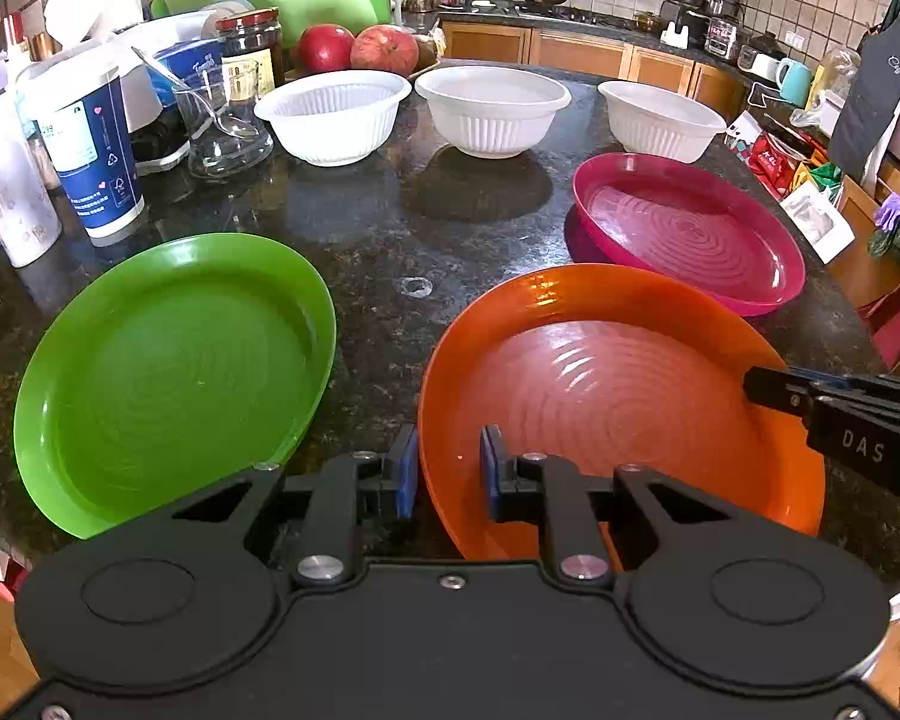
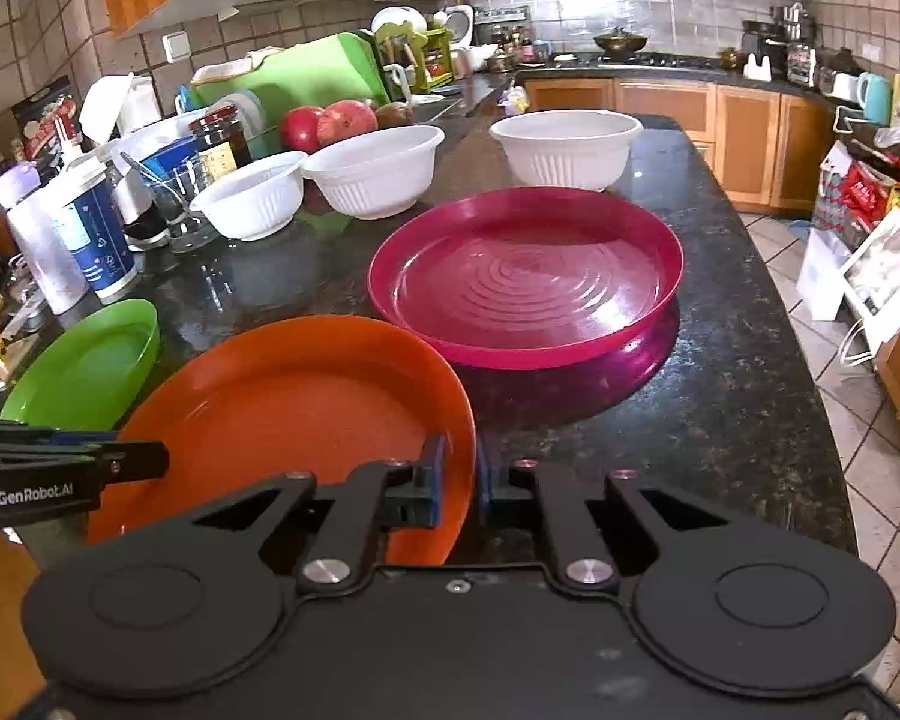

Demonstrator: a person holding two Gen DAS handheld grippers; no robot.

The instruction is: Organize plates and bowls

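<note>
Both sets of fingers pinch the orange plate (image 1: 618, 396): left gripper (image 1: 448, 468) astride its near-left rim, right gripper (image 2: 461, 483) clamped on its near-right rim. I'd lift both sides evenly, keeping it level. Beyond the fingers sit the magenta plate (image 2: 528, 276), leftward the green plate (image 1: 174, 372), farther three white bowls (image 1: 492, 108) on the table (image 1: 390, 228).
</note>
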